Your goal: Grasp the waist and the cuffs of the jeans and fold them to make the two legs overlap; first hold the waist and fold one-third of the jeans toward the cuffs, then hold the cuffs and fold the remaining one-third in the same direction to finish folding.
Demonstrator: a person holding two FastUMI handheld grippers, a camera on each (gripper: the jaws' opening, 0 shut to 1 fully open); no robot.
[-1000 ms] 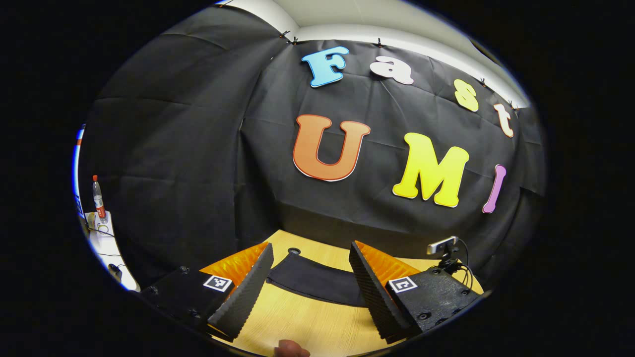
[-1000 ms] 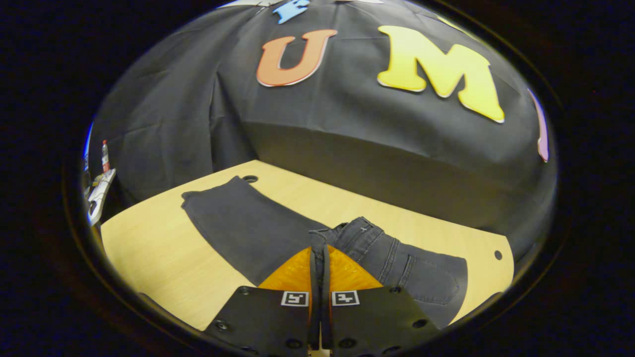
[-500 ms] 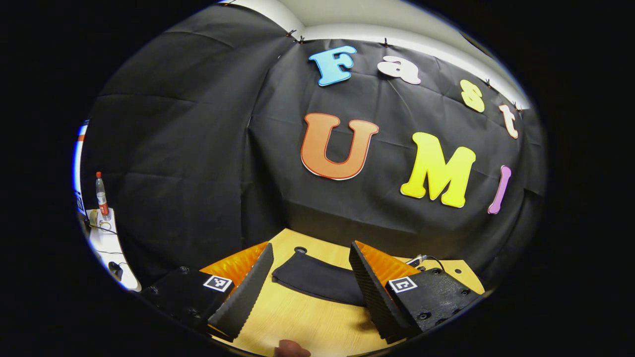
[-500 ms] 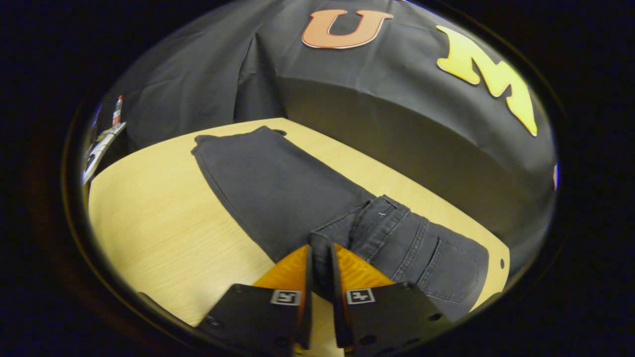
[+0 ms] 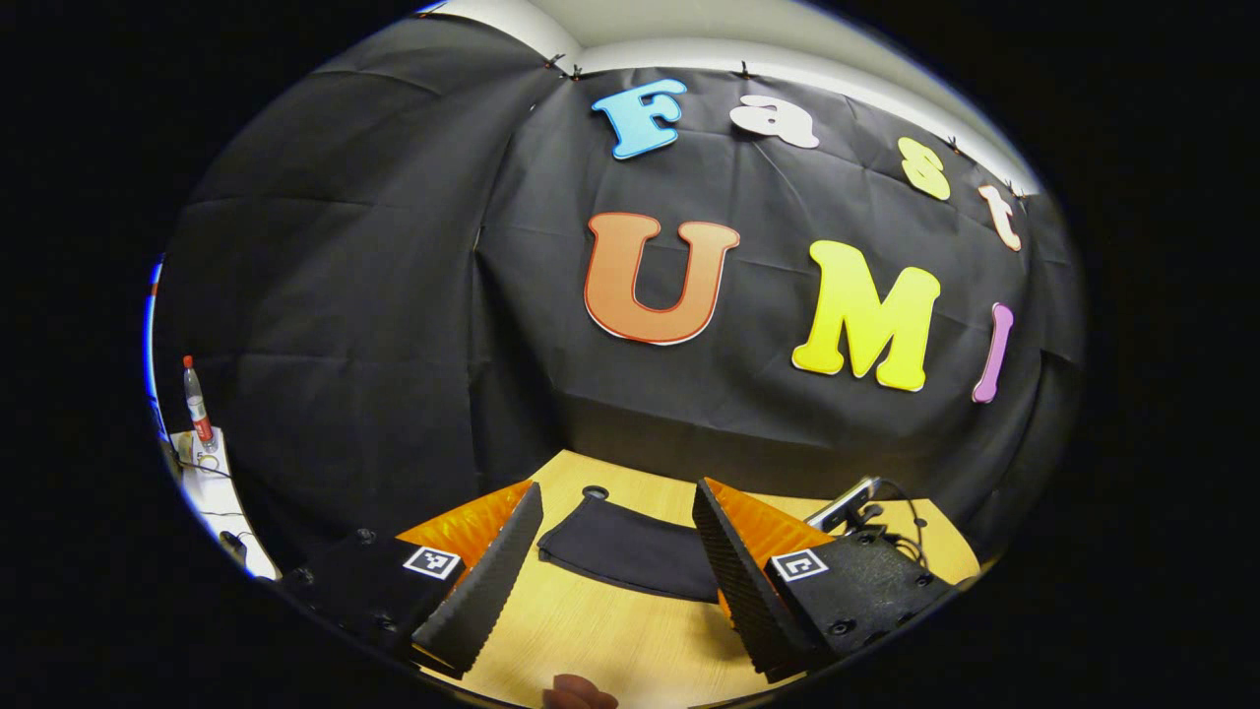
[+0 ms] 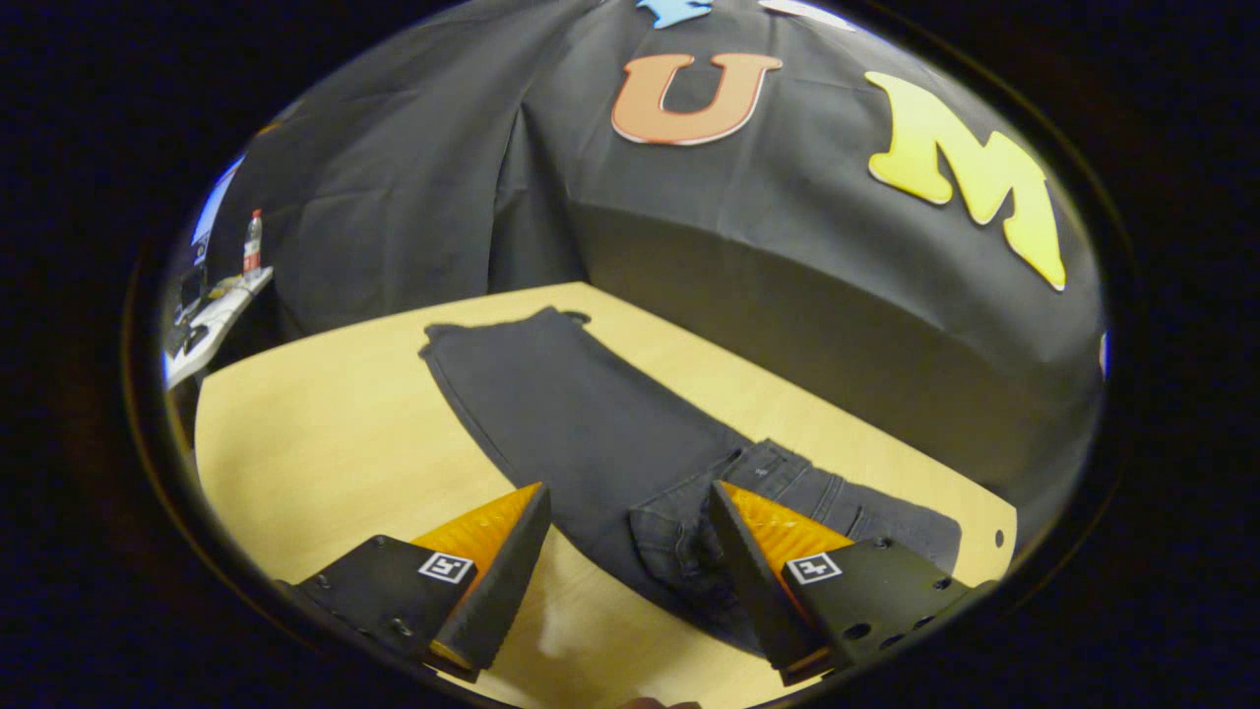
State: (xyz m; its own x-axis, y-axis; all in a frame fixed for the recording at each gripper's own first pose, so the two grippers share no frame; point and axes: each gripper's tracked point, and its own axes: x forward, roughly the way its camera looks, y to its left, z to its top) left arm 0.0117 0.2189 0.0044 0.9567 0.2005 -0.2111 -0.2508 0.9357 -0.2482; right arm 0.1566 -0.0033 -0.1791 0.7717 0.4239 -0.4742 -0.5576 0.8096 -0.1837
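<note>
While your left hand-held gripper (image 5: 610, 571) hangs wide open above the bench (image 5: 610, 640), holding nothing, the cuffs (image 5: 591, 527) lie flat just ahead of it. Your right hand-held gripper (image 6: 630, 561) is spread wide too, straddling the waist (image 6: 689, 537) without gripping. The jeans (image 6: 581, 423) look legs-overlapped with the waist third folded over; I judge the cuff fold is what's left.

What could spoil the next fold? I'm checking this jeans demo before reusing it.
1. The waist lies bunched on the jeans, not flat; left as it is, the finished fold could turn out lumpy.
2. The right tongs are open just above that bunch and could snag it.
3. The cuffs lie by a table hole, which the open left tongs could catch.
</note>
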